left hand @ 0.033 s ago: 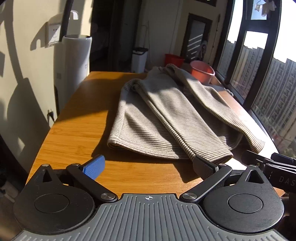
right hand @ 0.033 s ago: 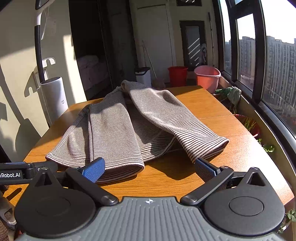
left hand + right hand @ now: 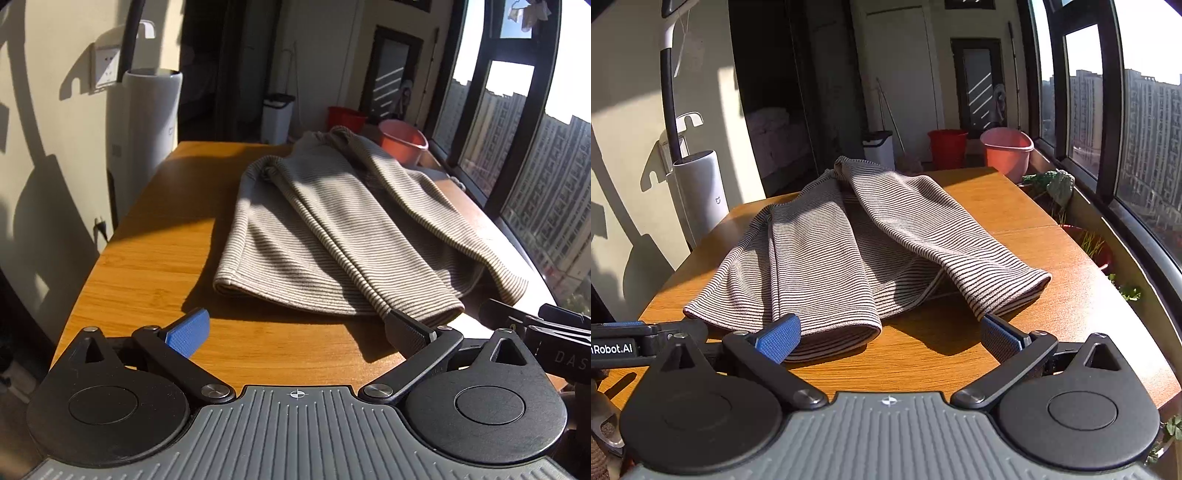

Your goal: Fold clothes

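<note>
The striped garment (image 3: 332, 236) (image 3: 849, 251) lies on the wooden tabletop (image 3: 155, 266), grey-brown with thin dark lines. Its two long parts lie folded over the middle, ends toward the near edge.

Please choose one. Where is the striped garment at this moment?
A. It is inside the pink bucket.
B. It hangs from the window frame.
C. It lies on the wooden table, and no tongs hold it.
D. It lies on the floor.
C: the striped garment lies on the wooden table, and both the left tongs and the right tongs stand open, short of it.
</note>
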Demonstrator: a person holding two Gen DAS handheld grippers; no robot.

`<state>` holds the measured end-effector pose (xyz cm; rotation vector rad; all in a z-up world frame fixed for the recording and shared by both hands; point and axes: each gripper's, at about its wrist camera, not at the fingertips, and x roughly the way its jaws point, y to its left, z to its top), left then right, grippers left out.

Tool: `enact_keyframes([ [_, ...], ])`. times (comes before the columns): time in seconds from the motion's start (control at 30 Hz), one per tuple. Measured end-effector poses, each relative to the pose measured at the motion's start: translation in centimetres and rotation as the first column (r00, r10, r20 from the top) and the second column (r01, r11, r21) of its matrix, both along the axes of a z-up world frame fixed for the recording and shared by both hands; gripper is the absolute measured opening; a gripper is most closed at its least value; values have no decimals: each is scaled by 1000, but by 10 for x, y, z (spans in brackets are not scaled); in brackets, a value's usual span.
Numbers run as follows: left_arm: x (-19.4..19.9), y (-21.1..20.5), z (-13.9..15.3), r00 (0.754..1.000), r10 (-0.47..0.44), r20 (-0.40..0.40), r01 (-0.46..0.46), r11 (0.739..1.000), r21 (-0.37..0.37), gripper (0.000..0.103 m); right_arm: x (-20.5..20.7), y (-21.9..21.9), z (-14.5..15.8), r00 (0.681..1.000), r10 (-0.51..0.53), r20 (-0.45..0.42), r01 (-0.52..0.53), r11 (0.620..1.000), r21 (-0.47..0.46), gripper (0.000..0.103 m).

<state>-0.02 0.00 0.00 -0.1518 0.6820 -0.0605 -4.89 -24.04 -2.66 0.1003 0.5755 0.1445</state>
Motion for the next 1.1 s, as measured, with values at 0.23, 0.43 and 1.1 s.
enact_keyframes([
  [0.23, 1, -1, 6, 999, -14, -29, 14, 1000, 25, 103, -3, -2, 1, 1000, -11, -17, 11, 1000, -6, 103],
  [0.43, -4, -7, 1, 1000, -19, -24, 21, 999, 48, 103, -5, 1, 1, 1000, -8, -22, 8, 1000, 1, 103],
  [1.1, -6, -11, -1, 999, -26, -39, 30, 996, 88, 103, -7, 0, -1, 1000, 6, -20, -6, 1000, -4, 103],
])
